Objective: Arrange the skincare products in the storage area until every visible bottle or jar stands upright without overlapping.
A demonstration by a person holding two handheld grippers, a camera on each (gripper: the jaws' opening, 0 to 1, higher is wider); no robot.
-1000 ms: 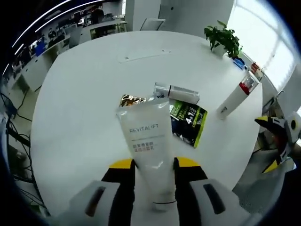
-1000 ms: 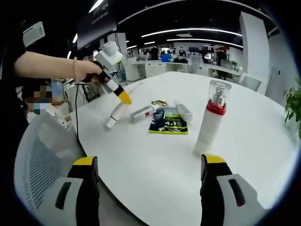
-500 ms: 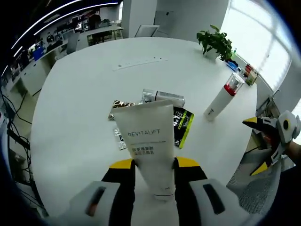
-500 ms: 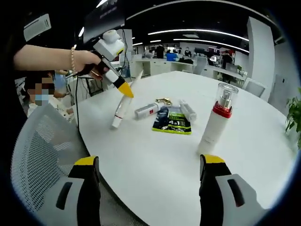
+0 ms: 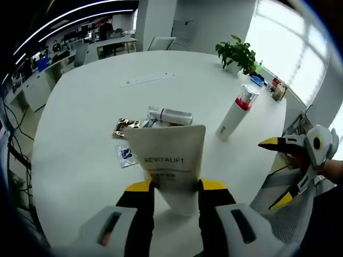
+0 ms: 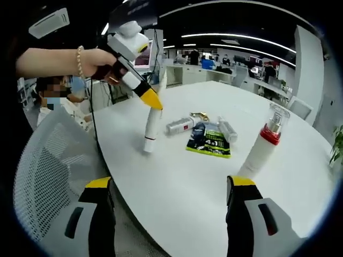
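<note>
My left gripper (image 5: 175, 187) is shut on a white REVITALIFT tube (image 5: 170, 160), cap end down near the round white table (image 5: 80, 107). In the right gripper view the left gripper (image 6: 150, 99) holds that tube (image 6: 151, 126) nearly upright, its cap close to the tabletop. A white pump bottle with a red collar (image 5: 233, 113) (image 6: 262, 147) stands upright. Flat on the table lie a small silver tube (image 5: 169, 115) (image 6: 179, 126), another tube (image 6: 226, 129), a dark green sachet (image 6: 210, 140) and a gold sachet (image 5: 126, 126). My right gripper (image 6: 167, 187) is open over the table's near edge; it also shows as the right gripper (image 5: 281, 171).
A potted plant (image 5: 237, 53) and small items (image 5: 276, 88) sit at the table's far side. A mesh chair back (image 6: 40, 176) stands left of my right gripper. A person's hand (image 6: 88, 61) holds the left gripper. Office desks lie behind.
The left gripper has lifted and tipped the REVITALIFT tube from lying towards upright, cap down. Both views have shifted with the hands. The right gripper stays open.
</note>
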